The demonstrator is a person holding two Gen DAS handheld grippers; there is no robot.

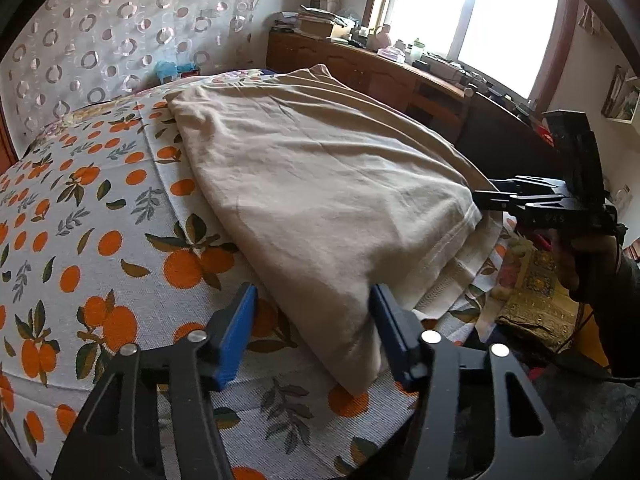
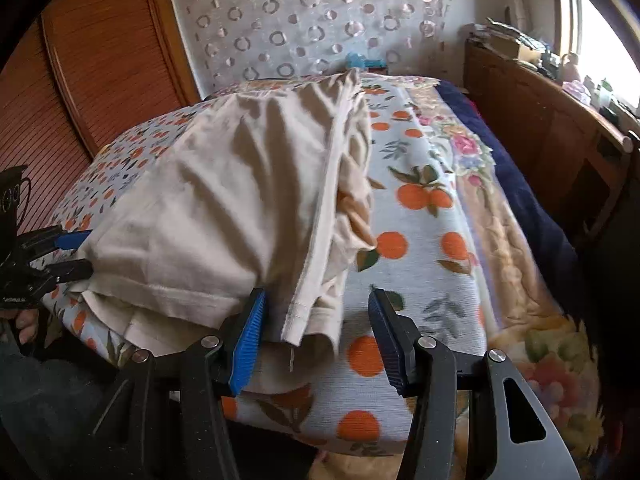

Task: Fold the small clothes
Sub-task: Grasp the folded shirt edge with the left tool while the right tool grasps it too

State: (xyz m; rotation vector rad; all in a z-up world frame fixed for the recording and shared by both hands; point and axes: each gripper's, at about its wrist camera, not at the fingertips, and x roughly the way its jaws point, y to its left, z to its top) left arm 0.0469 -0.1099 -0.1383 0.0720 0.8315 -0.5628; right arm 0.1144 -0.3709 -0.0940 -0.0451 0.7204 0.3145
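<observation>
A beige garment [image 1: 320, 184] lies folded in layers on the bed, over an orange-print cover [image 1: 100, 240]. My left gripper [image 1: 314, 332] is open, its blue pads on either side of the garment's near left corner. In the right wrist view the garment [image 2: 224, 208] shows a hemmed edge running down its right side. My right gripper [image 2: 316, 332] is open around the garment's near right corner, where the hem hangs down. Each gripper shows in the other's view: the right [image 1: 496, 200] at the garment's right edge, the left [image 2: 74, 254] at its left edge.
A wooden sideboard [image 1: 380, 72] with clutter stands under a bright window beyond the bed. A patterned curtain [image 1: 120, 32] hangs behind the bed. A floral blanket [image 2: 500, 240] and a dark blue cloth [image 2: 532, 208] lie along the bed's right side. A wooden slatted door [image 2: 80, 92] is at left.
</observation>
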